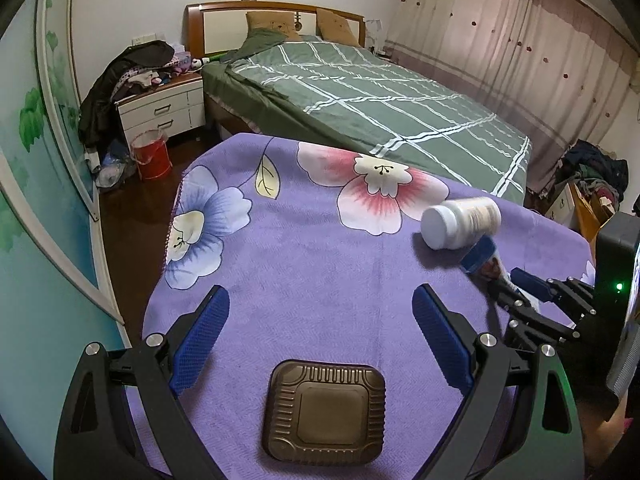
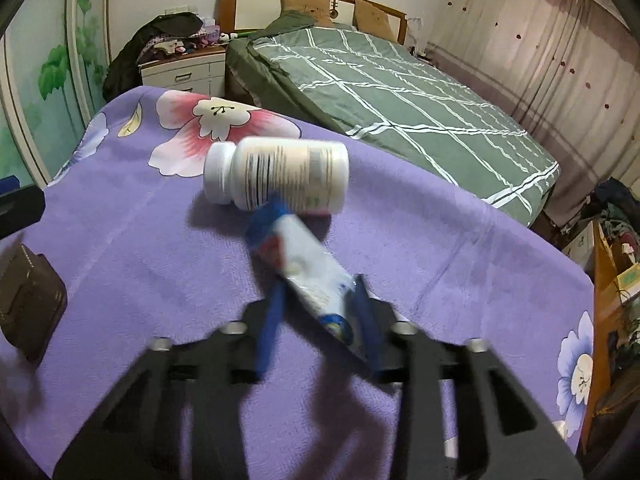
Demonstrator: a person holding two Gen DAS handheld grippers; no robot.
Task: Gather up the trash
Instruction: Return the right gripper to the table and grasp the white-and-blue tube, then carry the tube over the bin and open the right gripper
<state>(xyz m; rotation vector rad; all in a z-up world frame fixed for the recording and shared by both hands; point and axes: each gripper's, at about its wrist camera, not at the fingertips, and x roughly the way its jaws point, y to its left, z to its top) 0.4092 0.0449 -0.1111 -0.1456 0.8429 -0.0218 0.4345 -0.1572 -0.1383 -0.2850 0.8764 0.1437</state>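
Trash items lie on a table draped in a purple floral cloth (image 1: 312, 248). White pill bottle (image 2: 280, 174) lies on its side at centre-right, cap to the left; its label print is blurred and unreadable. Crumpled tube (image 2: 308, 268) with a blue cap touches the bottle, its tail pinched between the fingers of the right gripper (image 2: 320, 320); its writing is illegible. Brown ribbed plastic tray (image 1: 324, 412) sits at the near edge, nothing in it. Left gripper (image 1: 320, 336) hangs above the tray, jaws wide, holding nothing.
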